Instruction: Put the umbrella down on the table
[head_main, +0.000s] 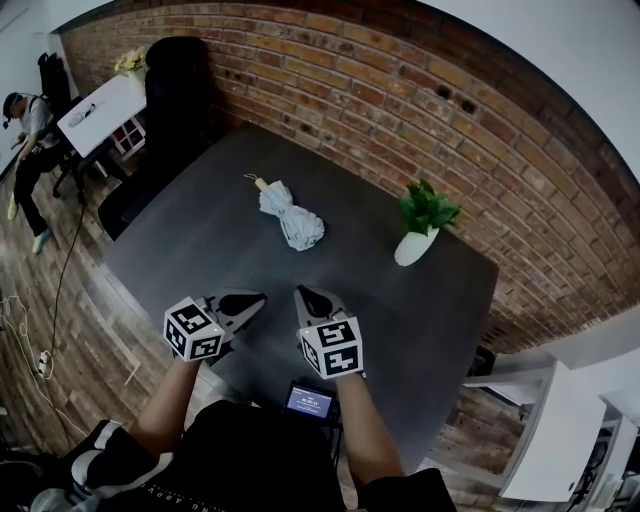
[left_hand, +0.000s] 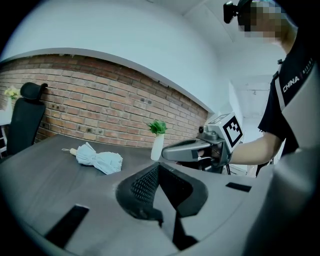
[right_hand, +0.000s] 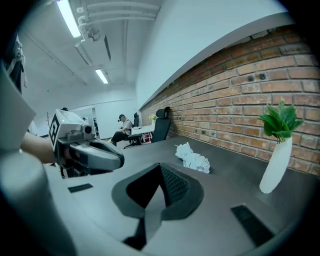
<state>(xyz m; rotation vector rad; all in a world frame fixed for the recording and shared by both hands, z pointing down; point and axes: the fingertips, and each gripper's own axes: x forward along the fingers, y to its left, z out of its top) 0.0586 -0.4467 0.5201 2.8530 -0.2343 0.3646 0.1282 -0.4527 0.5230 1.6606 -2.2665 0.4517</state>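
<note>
A pale blue folded umbrella (head_main: 290, 216) with a wooden handle lies on the dark grey table (head_main: 200, 240), well beyond both grippers. It also shows in the left gripper view as the umbrella (left_hand: 97, 159) and in the right gripper view as the umbrella (right_hand: 192, 157). My left gripper (head_main: 252, 300) and right gripper (head_main: 306, 296) hover side by side over the table's near edge. Both are shut with nothing between the jaws. Each sees the other: right gripper (left_hand: 167, 152), left gripper (right_hand: 117, 161).
A white vase with a green plant (head_main: 420, 228) stands at the table's right, near the brick wall (head_main: 400, 110). A black office chair (head_main: 170, 90) stands beyond the far end. A person (head_main: 25, 150) sits at a white desk at far left.
</note>
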